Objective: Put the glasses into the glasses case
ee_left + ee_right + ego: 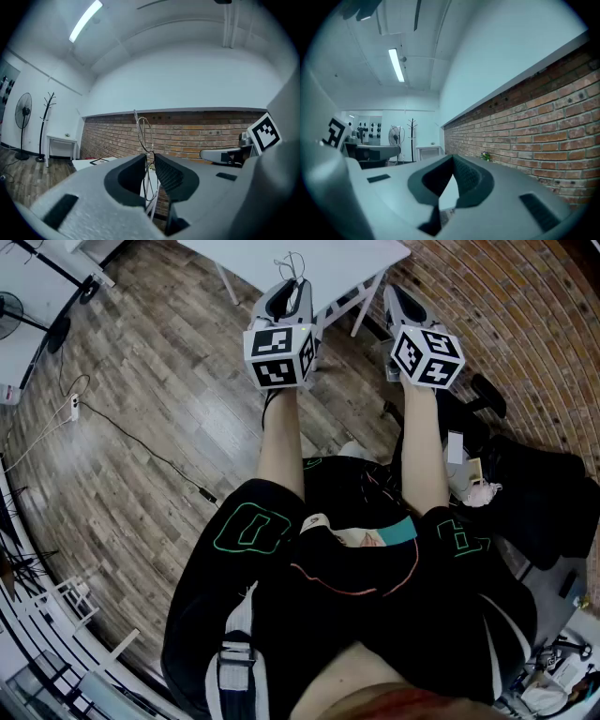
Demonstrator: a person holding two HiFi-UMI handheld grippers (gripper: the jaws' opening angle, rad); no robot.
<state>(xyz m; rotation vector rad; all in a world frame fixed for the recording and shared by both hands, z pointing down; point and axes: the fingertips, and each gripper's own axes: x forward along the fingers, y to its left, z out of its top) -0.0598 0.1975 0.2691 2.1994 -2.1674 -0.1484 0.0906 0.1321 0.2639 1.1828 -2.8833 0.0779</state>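
Thin wire-framed glasses [143, 133] stand up between the jaws of my left gripper [150, 161], which is shut on them. In the head view the same left gripper [289, 289] is held out ahead at chest height, the wire frame [293, 262] poking up past its tips. My right gripper [399, 294] is level with it on the right, about a hand's width away. In the right gripper view its jaws [452, 161] meet at the tip with nothing between them. No glasses case shows in any view.
A white table [319, 261] stands just ahead, beside a brick wall [525, 315]. A flat dark thing [100, 161] lies on it. A cable and power strip [73, 409] lie on the wooden floor at left. Dark bags [534, 493] sit at right. A fan [23, 112] and coat stand [49, 105] are farther off.
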